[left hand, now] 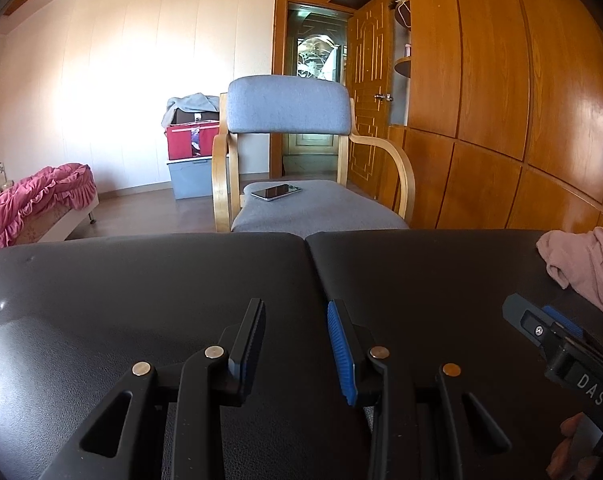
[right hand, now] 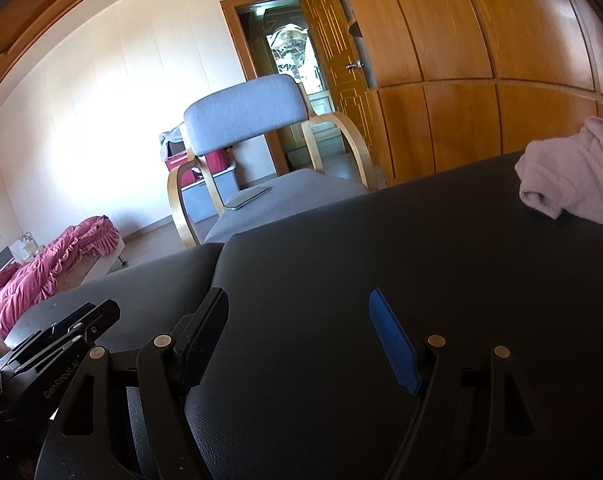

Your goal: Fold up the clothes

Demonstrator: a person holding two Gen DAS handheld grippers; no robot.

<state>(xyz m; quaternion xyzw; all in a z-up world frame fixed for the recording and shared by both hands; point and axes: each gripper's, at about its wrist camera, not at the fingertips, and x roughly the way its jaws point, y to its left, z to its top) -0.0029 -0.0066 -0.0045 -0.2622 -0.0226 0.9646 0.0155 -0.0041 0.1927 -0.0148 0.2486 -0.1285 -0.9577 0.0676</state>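
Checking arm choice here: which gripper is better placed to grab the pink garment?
Right, probably. The pink garment lies bunched at the table's far right, beyond the open right gripper; the left gripper sits further left.

Pale pink garment (left hand: 589, 268), black table (left hand: 141, 280) (leather-grain), grey chair (left hand: 289, 108)

A black padded tabletop (left hand: 141, 280) lies bare directly ahead of the left gripper (left hand: 297, 320), whose jaws stand partly apart with nothing between them. To its right, close alongside, the right gripper (left hand: 541, 320) takes up room. Beyond that, at the table's far right edge, a crumpled pink garment (left hand: 589, 268) lies in a heap. Ahead of the right gripper (right hand: 301, 316), jaws wide and empty, the surface is also bare; the garment (right hand: 573, 176) sits ahead and to its right. Past the table's far edge stands a grey armchair (left hand: 289, 108) with a phone (left hand: 276, 192) on its seat.
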